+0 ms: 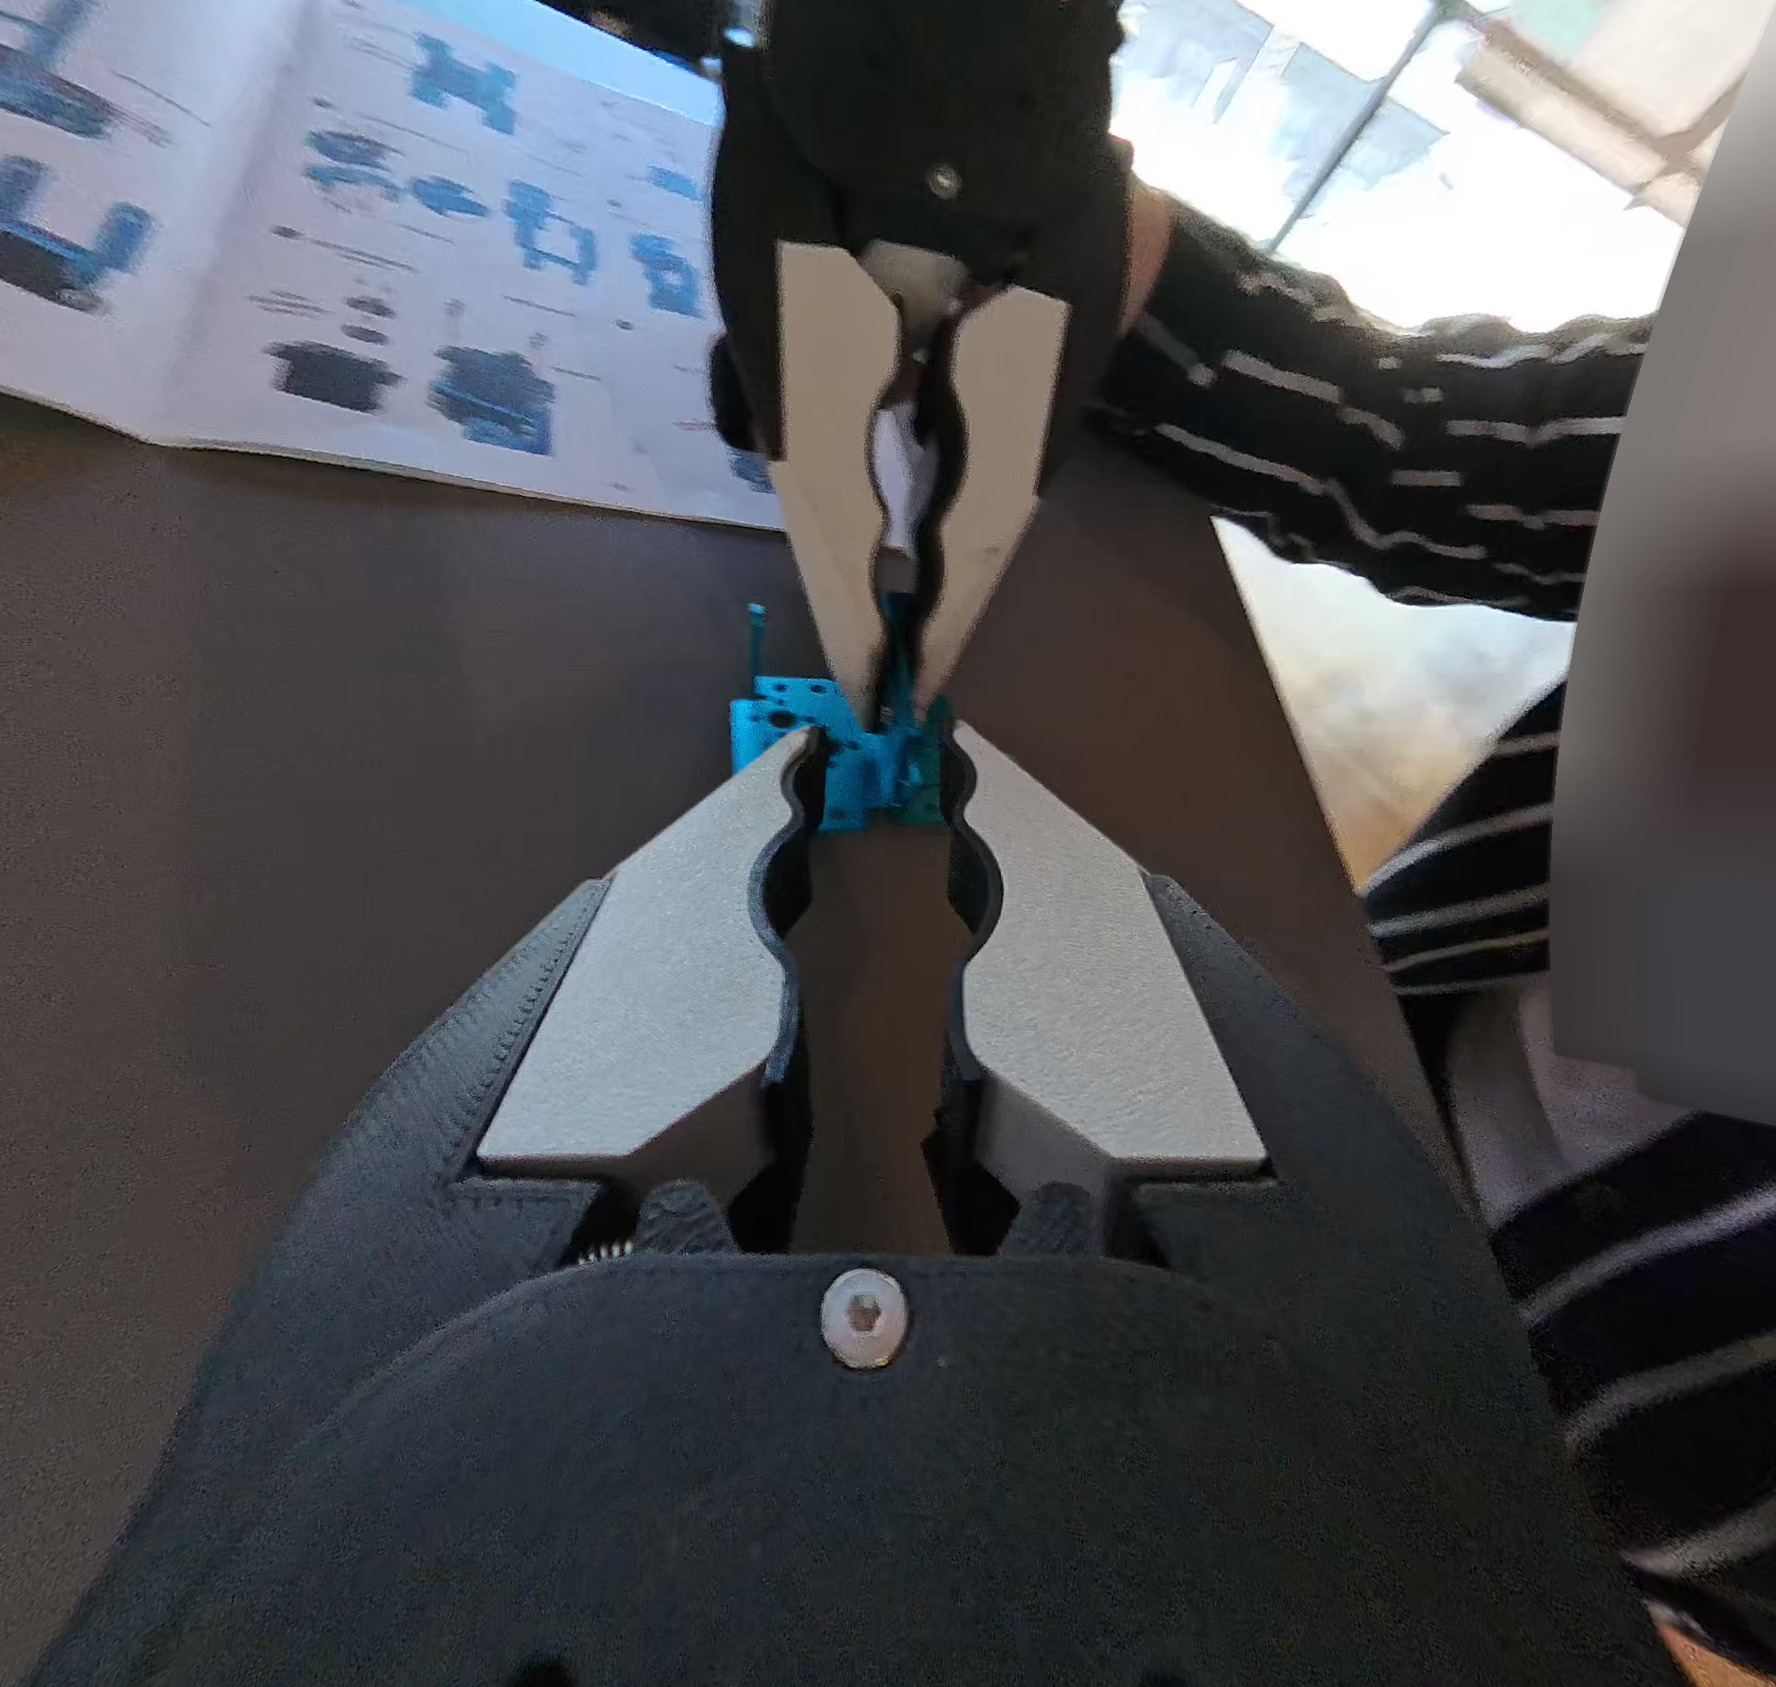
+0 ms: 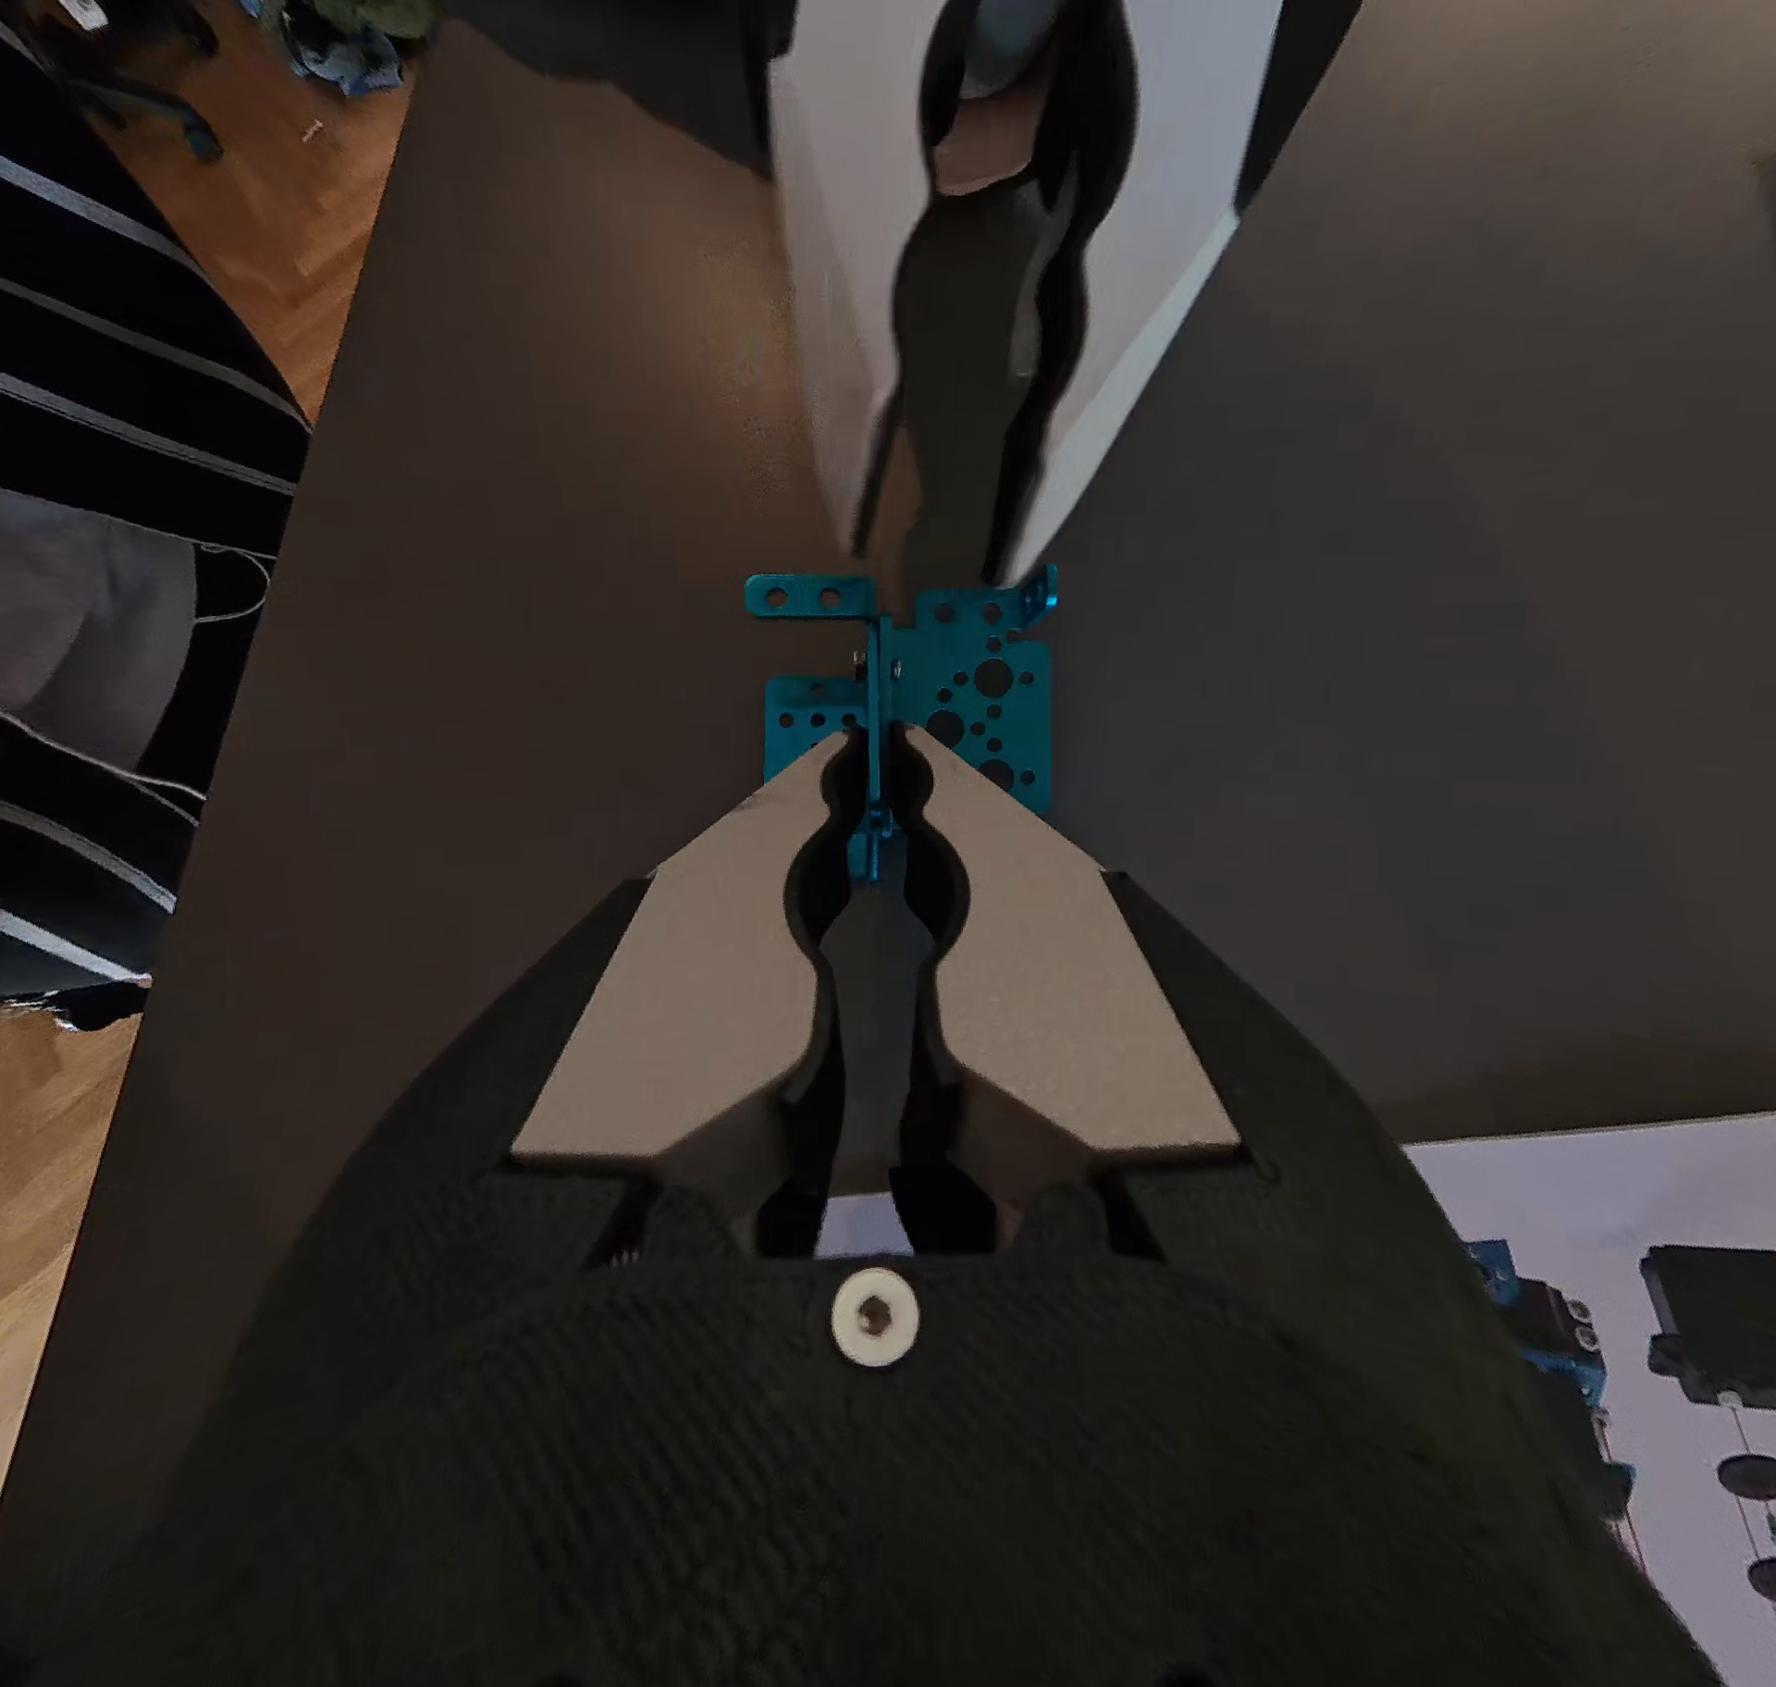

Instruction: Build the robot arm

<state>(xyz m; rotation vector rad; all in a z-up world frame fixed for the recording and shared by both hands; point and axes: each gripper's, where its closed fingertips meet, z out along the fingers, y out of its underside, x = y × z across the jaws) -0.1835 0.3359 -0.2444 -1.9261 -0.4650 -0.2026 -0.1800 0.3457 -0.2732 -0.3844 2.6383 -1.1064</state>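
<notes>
A small blue metal bracket (image 1: pixel 855 781) with many holes stands on a dark brown table (image 1: pixel 384 728). My left gripper (image 1: pixel 884 747) is open, with its fingertips on either side of the bracket's near edge. My right gripper (image 1: pixel 899 699) comes in from the far side, pointing down. In the right wrist view my right gripper (image 2: pixel 884 742) is shut on the thin upright plate of the bracket (image 2: pixel 990 690). The left gripper (image 2: pixel 927 565) shows blurred just beyond the bracket.
An open instruction booklet (image 1: pixel 384 199) lies on the table at the far left, and also shows in the right wrist view (image 2: pixel 1586 1256). A person's striped sleeve (image 1: pixel 1345 449) reaches in from the right. The table edge and wooden floor (image 1: pixel 1393 680) are close on the right. My two grippers' fingertips are within a few centimetres of each other.
</notes>
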